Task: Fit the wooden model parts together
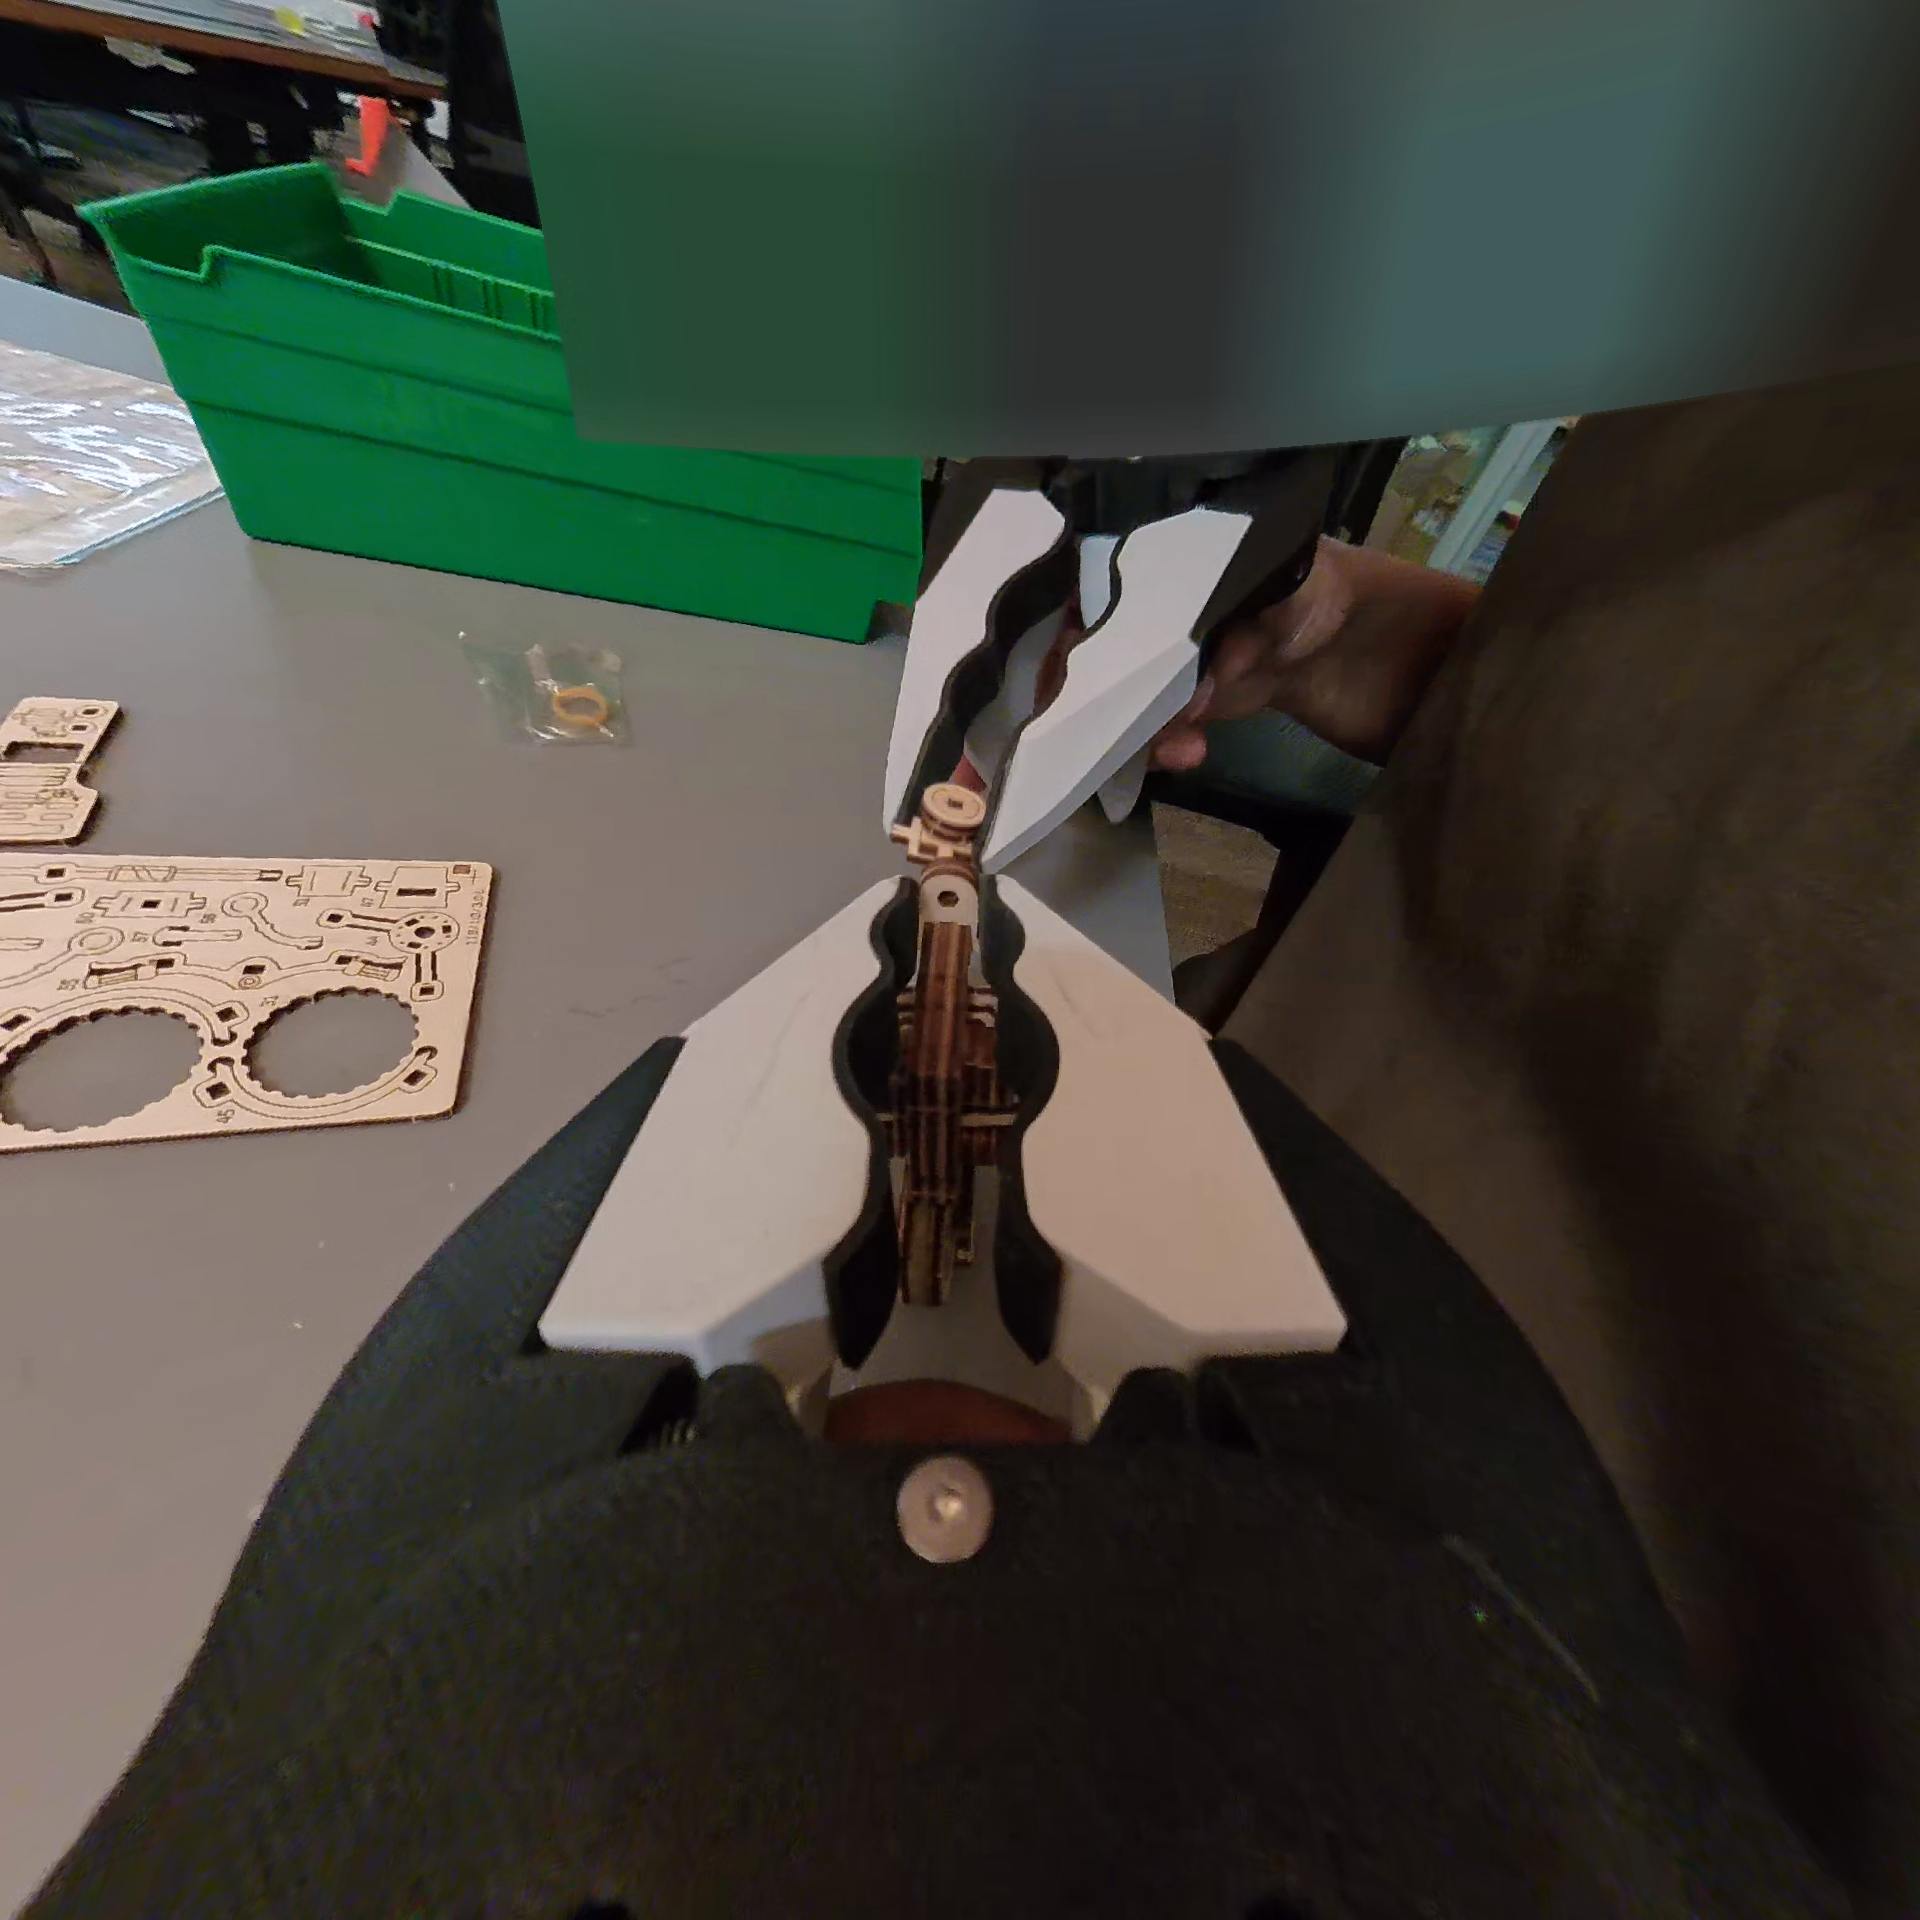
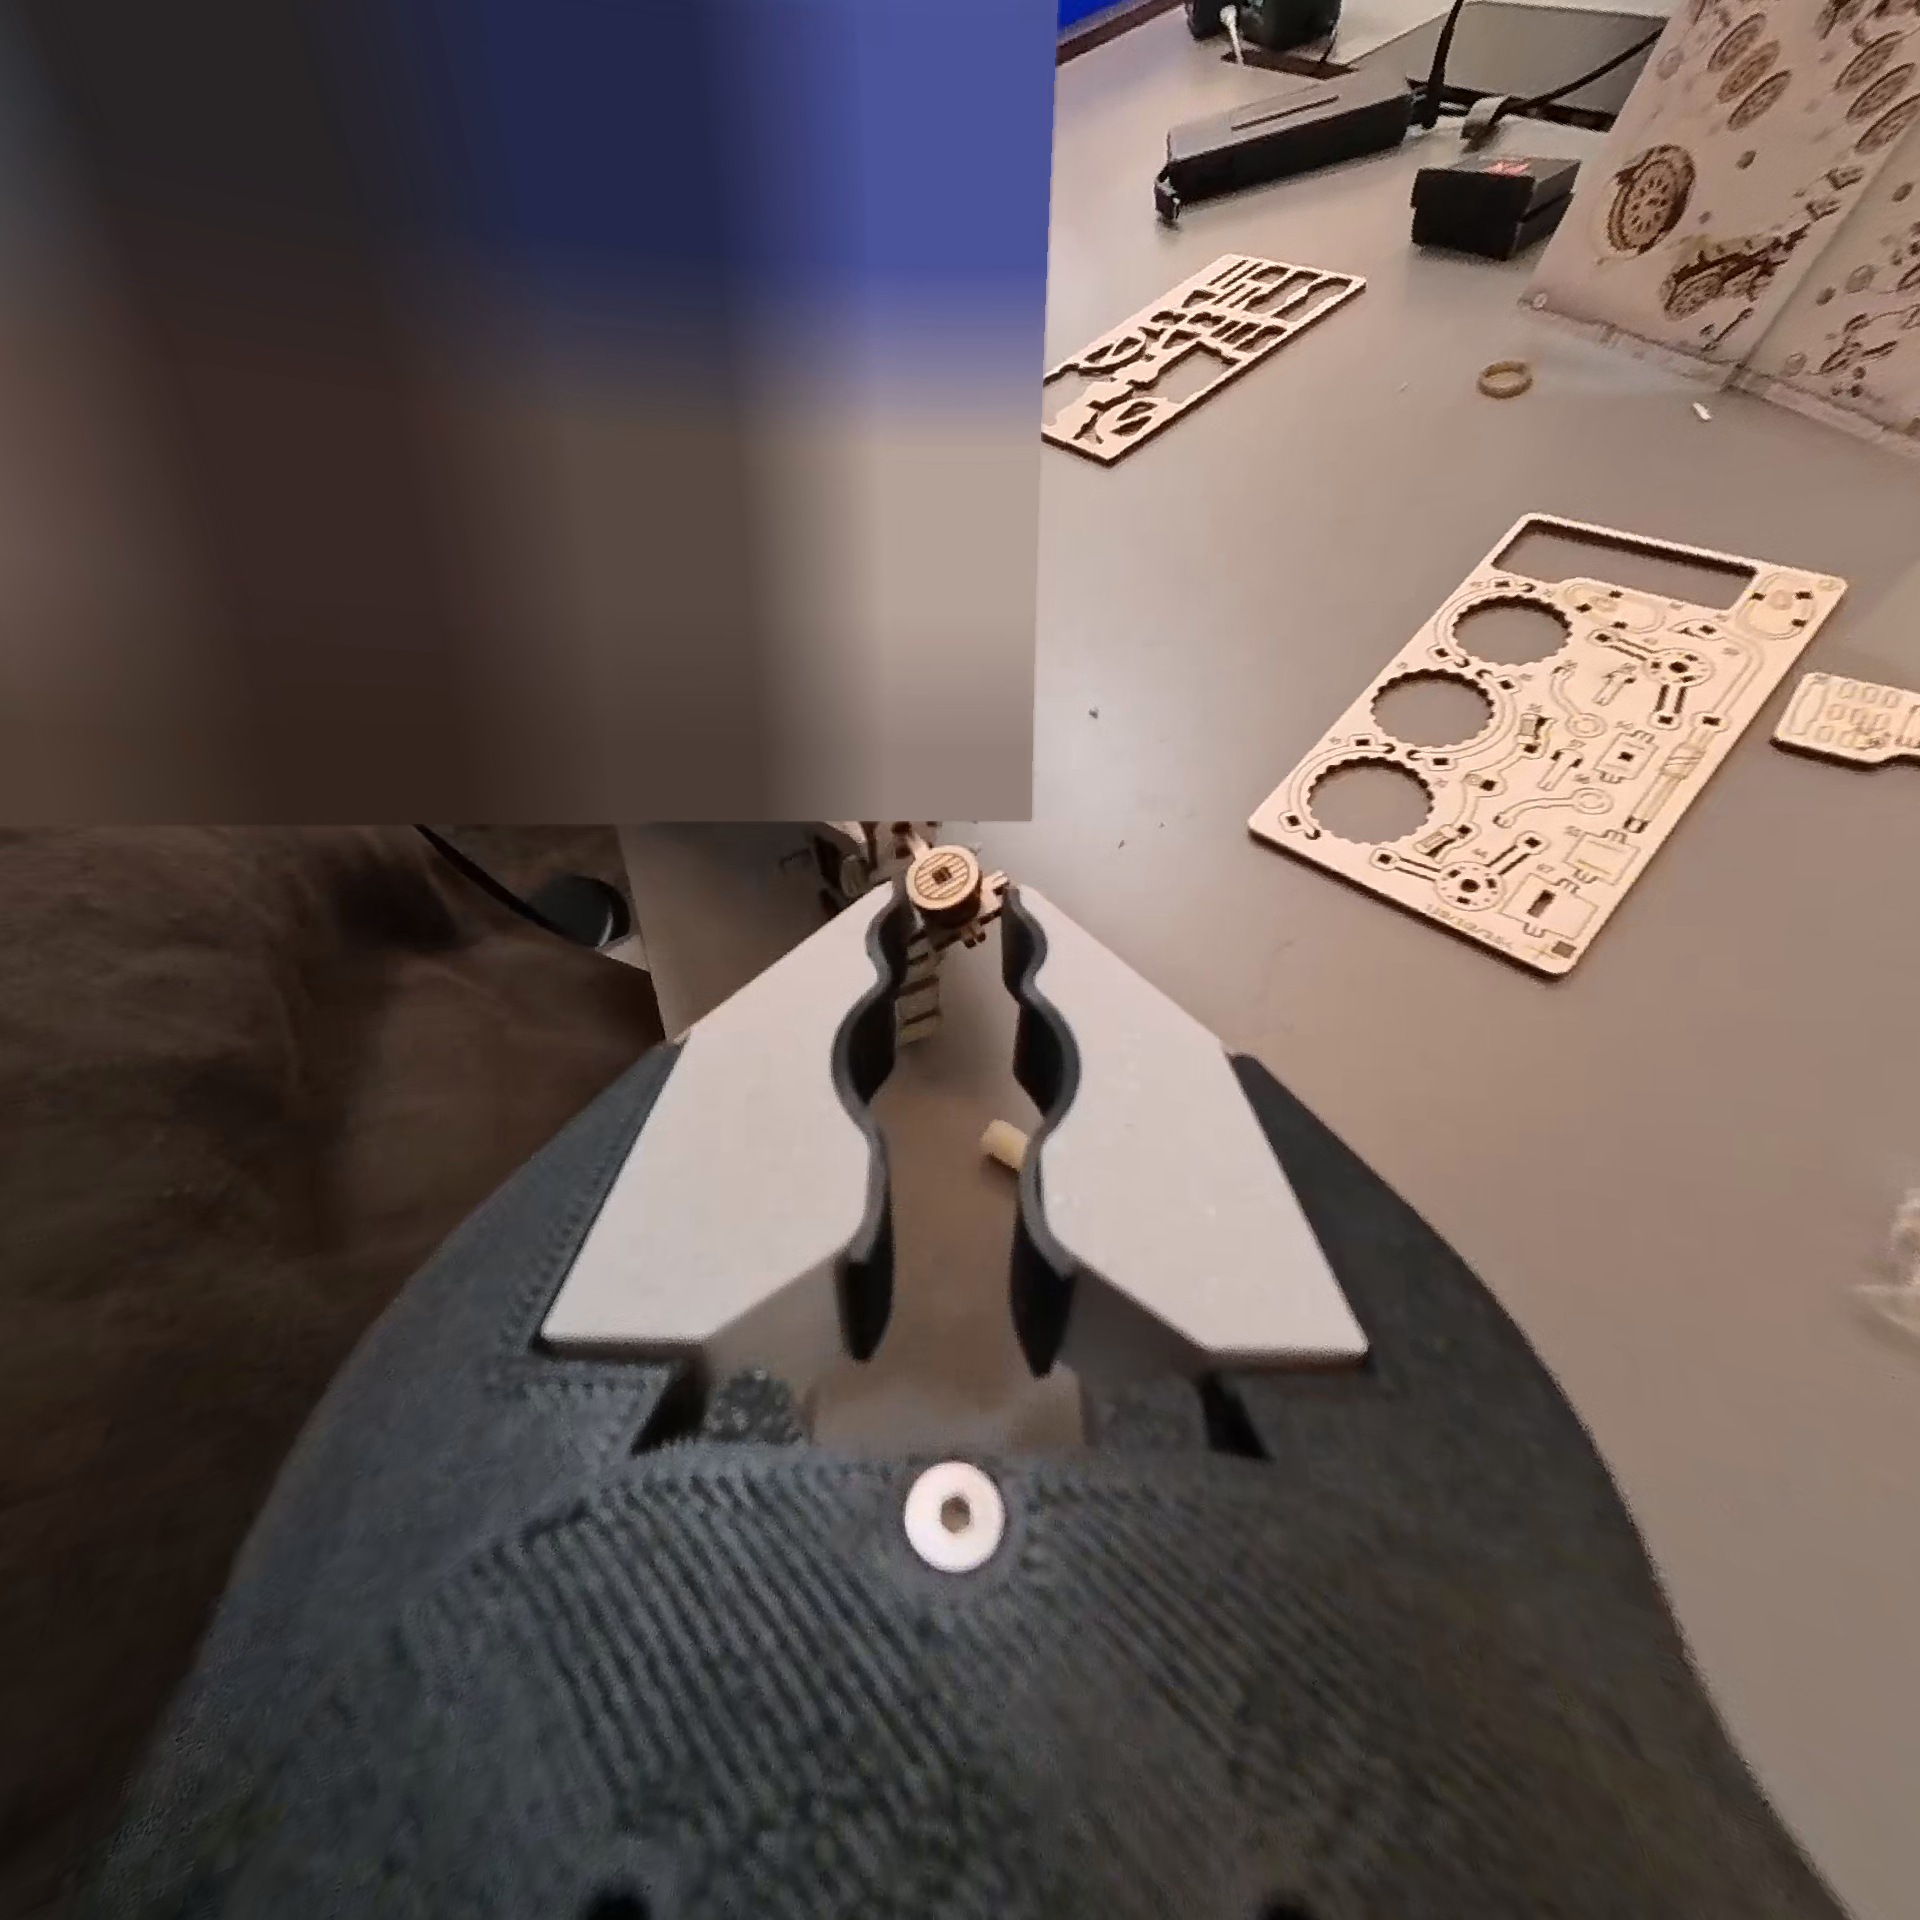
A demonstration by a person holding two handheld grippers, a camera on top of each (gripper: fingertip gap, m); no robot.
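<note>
My left gripper (image 1: 945, 894) is shut on a layered wooden model assembly (image 1: 940, 1101), which stands upright between its grey fingers with a light tab poking out at the tips. My right gripper (image 1: 948, 831) comes in from above and behind, tip to tip with the left one. It is closed around a small round wooden part (image 1: 951, 816) that sits right on top of the assembly's tab. In the right wrist view my right gripper (image 2: 948, 912) holds that round part (image 2: 940, 881) at its fingertips, and the left gripper shows just beyond it.
A punched wooden parts sheet (image 1: 239, 997) (image 2: 1548, 748) lies on the grey table (image 1: 623, 831), with smaller sheets (image 2: 1205, 353) nearby. A green bin (image 1: 416, 416) stands at the back. A small bag with a rubber band (image 1: 566, 696), a loose peg (image 2: 1003, 1143) and black devices (image 2: 1288, 135) are about.
</note>
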